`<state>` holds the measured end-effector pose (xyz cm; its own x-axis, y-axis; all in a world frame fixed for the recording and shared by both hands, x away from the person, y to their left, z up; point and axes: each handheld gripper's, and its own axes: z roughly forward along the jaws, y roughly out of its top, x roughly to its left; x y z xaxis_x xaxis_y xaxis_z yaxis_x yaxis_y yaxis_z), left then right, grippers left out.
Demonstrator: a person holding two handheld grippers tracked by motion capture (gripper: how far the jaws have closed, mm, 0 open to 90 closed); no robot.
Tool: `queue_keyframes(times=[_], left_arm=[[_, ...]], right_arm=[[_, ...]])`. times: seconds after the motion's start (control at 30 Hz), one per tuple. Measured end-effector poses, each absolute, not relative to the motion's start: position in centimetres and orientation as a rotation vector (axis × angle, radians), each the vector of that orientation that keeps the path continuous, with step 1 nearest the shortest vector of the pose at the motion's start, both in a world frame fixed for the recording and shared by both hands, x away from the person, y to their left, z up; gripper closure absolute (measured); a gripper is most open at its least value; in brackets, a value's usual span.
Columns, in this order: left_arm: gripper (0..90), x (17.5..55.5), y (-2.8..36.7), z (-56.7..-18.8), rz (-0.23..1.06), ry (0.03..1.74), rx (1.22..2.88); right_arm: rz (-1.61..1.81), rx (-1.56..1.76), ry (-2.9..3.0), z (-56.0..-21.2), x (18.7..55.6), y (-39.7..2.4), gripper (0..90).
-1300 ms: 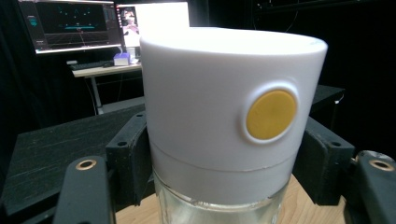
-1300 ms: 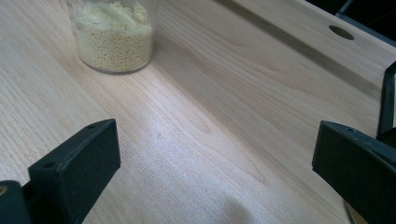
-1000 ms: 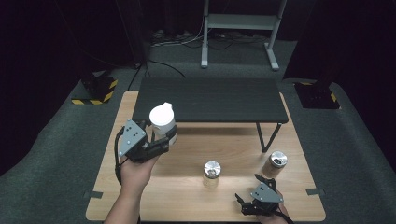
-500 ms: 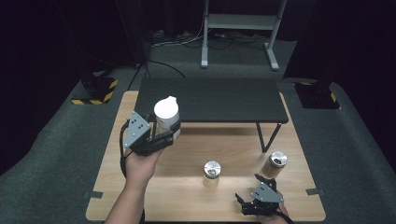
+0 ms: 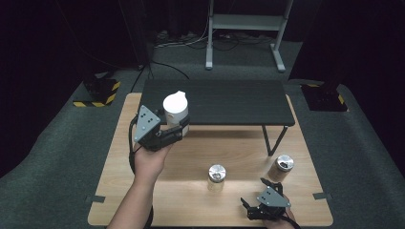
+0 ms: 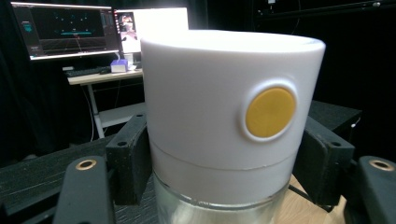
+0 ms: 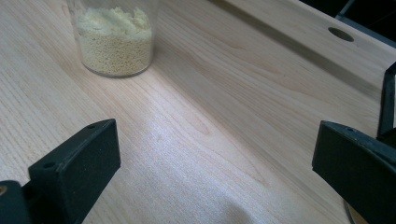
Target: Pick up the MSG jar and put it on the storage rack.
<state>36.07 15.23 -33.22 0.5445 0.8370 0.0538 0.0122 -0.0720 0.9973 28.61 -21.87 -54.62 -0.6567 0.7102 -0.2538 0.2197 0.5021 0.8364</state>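
One pale wooden table (image 5: 191, 157), dark room

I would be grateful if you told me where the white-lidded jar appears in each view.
High view: white-lidded jar left of centre, clamped in the left gripper at the black shelf's edge.
Left gripper view: centre, between the jaws.
Right gripper view: not in it.
Shared landmark: the black shelf behind the jar.

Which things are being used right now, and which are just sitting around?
In use:
- white-lidded jar, clamped in the left gripper
- black raised shelf, next to the jar

Just sitting:
- two metal-lidded jars on the wooden table
- right gripper, open
- monitors in the background
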Motion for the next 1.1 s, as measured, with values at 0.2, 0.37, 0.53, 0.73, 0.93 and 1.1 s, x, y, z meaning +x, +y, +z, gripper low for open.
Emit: queue_keyframes(times=[0.2, 0.37, 0.53, 0.73, 0.93, 1.1], left_arm=[[30.3, 36.8, 15.2, -33.2, 0.800, 0.775, 1.490], [30.4, 37.6, 14.9, -33.0, 0.808, 0.779, 1.494], [30.4, 38.2, 14.5, -32.9, 0.809, 0.781, 1.494], [30.3, 39.2, 14.1, -32.8, 0.809, 0.786, 1.496], [30.3, 40.0, 13.8, -32.8, 0.813, 0.793, 1.498], [30.4, 40.6, 13.6, -33.0, 0.808, 0.804, 1.497]], right_arm=[[1.083, 0.759, 2.160, -54.6, 28.6, -21.8, 0.0], [1.090, 0.761, 2.158, -54.6, 28.6, -21.9, 0.0], [1.094, 0.761, 2.156, -54.6, 28.6, -21.9, 0.0], [1.097, 0.761, 2.157, -54.6, 28.6, -21.9, 0.0], [1.099, 0.757, 2.155, -54.6, 28.6, -22.0, 0.0], [1.103, 0.755, 2.154, -54.6, 28.6, -22.0, 0.0]])
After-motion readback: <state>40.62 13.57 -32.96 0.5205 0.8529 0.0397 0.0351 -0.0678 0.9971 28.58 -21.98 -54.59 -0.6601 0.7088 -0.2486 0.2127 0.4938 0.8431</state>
